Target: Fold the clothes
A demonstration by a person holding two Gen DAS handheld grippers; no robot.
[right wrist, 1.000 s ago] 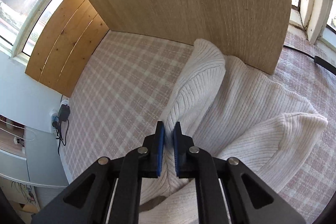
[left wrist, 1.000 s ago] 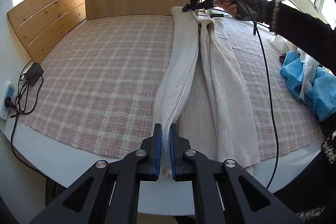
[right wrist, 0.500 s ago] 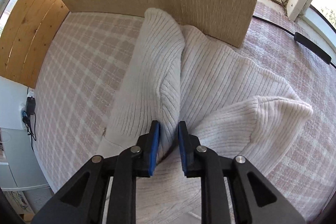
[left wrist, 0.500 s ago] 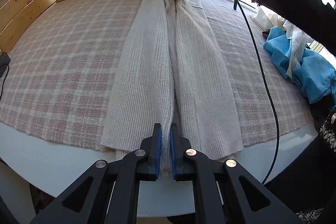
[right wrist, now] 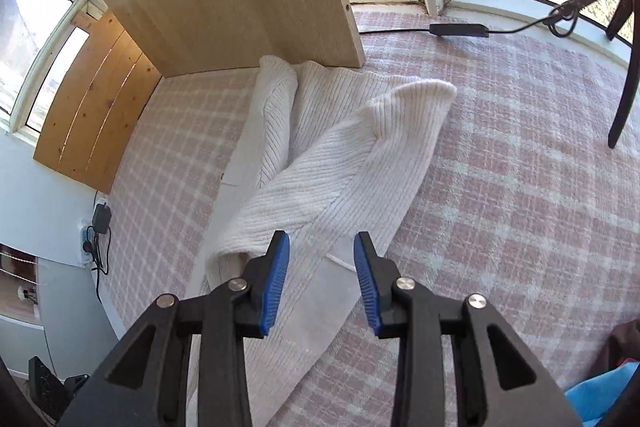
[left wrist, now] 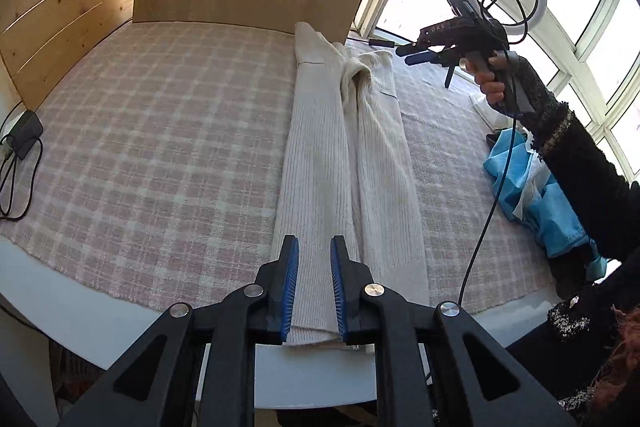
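The cream ribbed knit garment [left wrist: 348, 163], lying as a long folded strip down the middle of the frame on the plaid-covered counter [left wrist: 160, 131], looks soft, limp and fairly thick, best pinched at its hem or collar edge, while the left hand-held gripper [left wrist: 313, 291] and right hand-held gripper [right wrist: 320, 281] both gape, released.

Left claw [left wrist: 313, 285]: black angular plastic arms, blue ribbed pads [left wrist: 289, 283], four round silver screws.
Right claw [right wrist: 318, 281]: same build, black arms, blue ribbed pads [right wrist: 274, 285], four silver screws; seen from the left view, black body with pale lettering, grey pistol grip.
Cable [left wrist: 486, 211]: thin, dark, hanging from the grip.
Sleeve [left wrist: 576, 163]: black fuzzy knit, speckled light trim at cuff.
Hand [left wrist: 493, 83]: lace-like dark mitt over wrist.
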